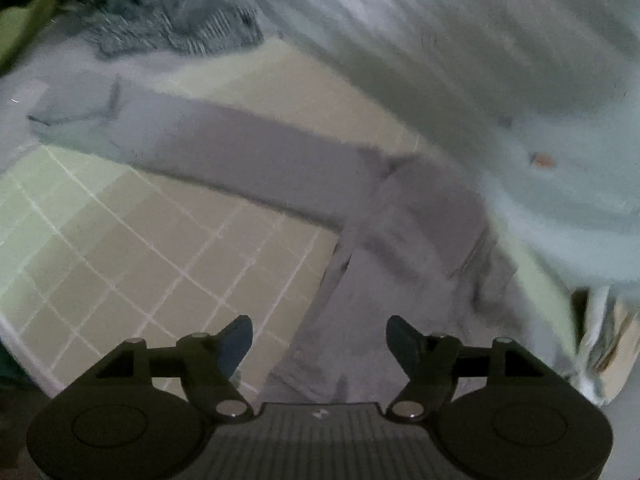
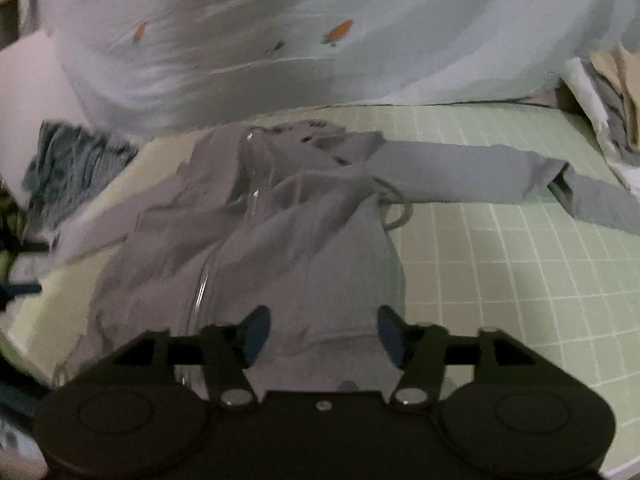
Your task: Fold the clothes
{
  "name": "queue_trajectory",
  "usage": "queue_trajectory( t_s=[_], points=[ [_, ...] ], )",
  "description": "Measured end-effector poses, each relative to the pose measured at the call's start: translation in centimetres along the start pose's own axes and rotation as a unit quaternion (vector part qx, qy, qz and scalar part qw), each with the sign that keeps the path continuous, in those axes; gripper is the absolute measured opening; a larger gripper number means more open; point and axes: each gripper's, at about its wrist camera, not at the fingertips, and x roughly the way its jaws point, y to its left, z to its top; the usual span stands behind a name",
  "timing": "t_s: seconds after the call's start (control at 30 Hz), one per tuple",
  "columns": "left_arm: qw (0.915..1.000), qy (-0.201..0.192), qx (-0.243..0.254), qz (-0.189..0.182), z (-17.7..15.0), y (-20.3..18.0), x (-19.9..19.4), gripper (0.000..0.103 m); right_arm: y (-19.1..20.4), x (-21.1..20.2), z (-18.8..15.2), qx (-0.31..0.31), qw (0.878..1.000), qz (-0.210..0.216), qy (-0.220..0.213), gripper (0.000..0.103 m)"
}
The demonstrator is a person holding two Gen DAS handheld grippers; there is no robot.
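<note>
A grey zip-up jacket [image 2: 280, 232] lay spread on a pale green grid-patterned sheet [image 2: 500, 280]; whether that sheet covered a bed or a table could not be told. In the right wrist view the jacket lay front up, its zip [image 2: 204, 280] running down the middle, the upper part rumpled. One sleeve [image 2: 460, 176] stretched out flat to the right across the sheet, folded back on itself near the cuff. A loop of drawcord [image 2: 396, 212] rested on the sheet just beside the jacket's edge, below that sleeve.

The right gripper [image 2: 320, 332] hung over the lower part of the jacket. Its jaws stood wide apart and held nothing; grey cloth showed between them.

The left gripper [image 1: 319, 340] was seen over the edge of the grey fabric, where cloth met sheet. Its jaws also stood open and empty. In this view a long sleeve [image 1: 240, 156] ran from the jacket out to the left across the sheet. The picture was blurred, so finer detail of the cloth was not legible.

Behind the jacket lay a large pale blue quilt [image 2: 320, 40] printed with small orange carrot motifs [image 2: 340, 30]. A dark blue-grey ribbed garment [image 2: 68, 160] was bunched at the left, near the jacket. More fabrics [image 2: 616, 92] were heaped at the far right.
</note>
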Motion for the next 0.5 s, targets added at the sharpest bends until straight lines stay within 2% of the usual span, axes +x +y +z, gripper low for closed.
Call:
queue_trajectory(
  t_s=[0.1,0.2,0.27,0.3,0.33,0.37,0.4,0.43,0.47,0.5],
  points=[
    [0.9995,0.032,0.001,-0.005,-0.3,-0.5,2.5,0.074,-1.3,3.1,-0.1,0.058,0.998,-0.021,0.024,0.065],
    [0.9986,0.05,0.015,0.006,-0.5,-1.2,3.9,0.073,-1.9,5.7,0.0,0.072,0.995,-0.043,0.044,0.065],
    [0.9977,0.062,0.024,0.014,-0.6,-1.6,4.9,0.059,-1.9,6.7,0.2,0.068,0.995,-0.053,0.05,0.065],
    [0.9971,0.068,0.029,0.017,-0.7,-1.8,5.4,0.038,-1.8,6.8,0.2,0.062,0.995,-0.052,0.054,0.064],
    [0.9965,0.074,0.033,0.021,-0.8,-2.1,5.8,0.013,-1.7,6.8,0.1,0.056,0.996,-0.049,0.058,0.055],
    [0.9958,0.08,0.038,0.025,-0.9,-2.3,6.3,0.012,-1.6,6.8,0.0,0.049,0.996,-0.047,0.062,0.045],
    [0.9951,0.084,0.045,0.027,-1.0,-2.4,6.3,0.011,-1.4,6.8,0.0,0.042,0.996,-0.044,0.067,0.041],
    [0.9945,0.086,0.053,0.027,-1.2,-2.5,5.9,0.011,-1.3,6.8,-0.1,0.035,0.996,-0.042,0.071,0.024],
    [0.9937,0.089,0.062,0.028,-1.3,-2.5,5.6,0.011,-1.2,6.8,-0.2,0.029,0.996,-0.039,0.075,0.017],
    [0.9936,0.088,0.063,0.031,-1.3,-2.5,5.4,0.011,-1.1,6.8,-0.2,0.022,0.996,-0.037,0.08,0.017]
  ],
)
